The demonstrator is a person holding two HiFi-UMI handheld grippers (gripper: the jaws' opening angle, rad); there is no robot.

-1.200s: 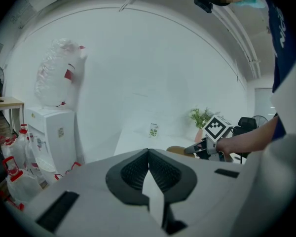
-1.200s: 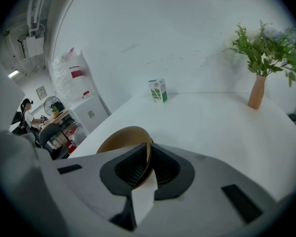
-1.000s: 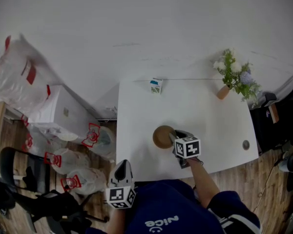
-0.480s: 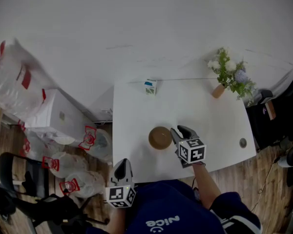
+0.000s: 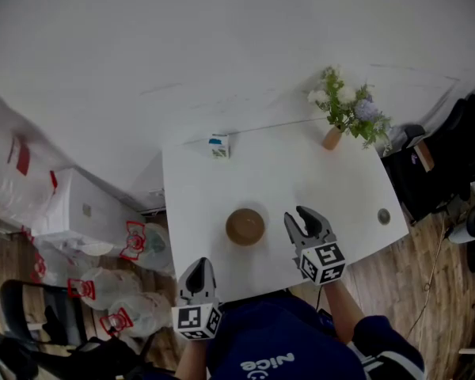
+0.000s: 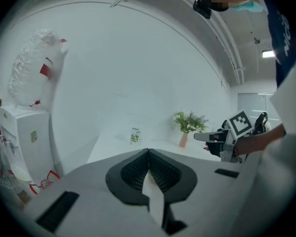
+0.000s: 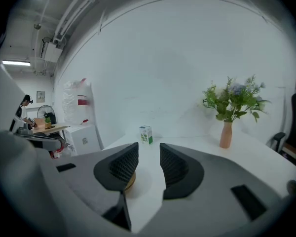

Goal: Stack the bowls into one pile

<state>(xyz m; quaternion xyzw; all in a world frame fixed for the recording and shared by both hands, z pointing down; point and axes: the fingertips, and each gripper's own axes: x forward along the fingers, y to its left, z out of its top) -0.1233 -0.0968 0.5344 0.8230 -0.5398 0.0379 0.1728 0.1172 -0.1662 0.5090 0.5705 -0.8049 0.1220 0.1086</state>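
A brown bowl pile [image 5: 245, 226] sits on the white table [image 5: 348, 188], toward its front; I cannot tell how many bowls are in it. My right gripper [image 5: 305, 222] hovers just right of the pile, apart from it. Its jaws have just been opening and stand open with nothing between them. In the right gripper view the right gripper [image 7: 149, 152] is open, and the bowl's edge [image 7: 130, 181] peeks out under the left jaw. My left gripper [image 5: 198, 275] is held at the table's front left edge, shut and empty, as the left gripper view [image 6: 148, 154] also shows.
A small green-and-white carton [image 5: 218, 146] stands at the table's back left, a vase of flowers [image 5: 332, 137] at the back right, a small round object [image 5: 384, 216] near the right edge. Plastic bags [image 5: 134, 240] and a white cabinet [image 5: 79, 212] lie left of the table.
My right gripper has drawn back from the bowl pile to the right and lifted, with its jaws spread wider. The left gripper has hardly shifted in view.
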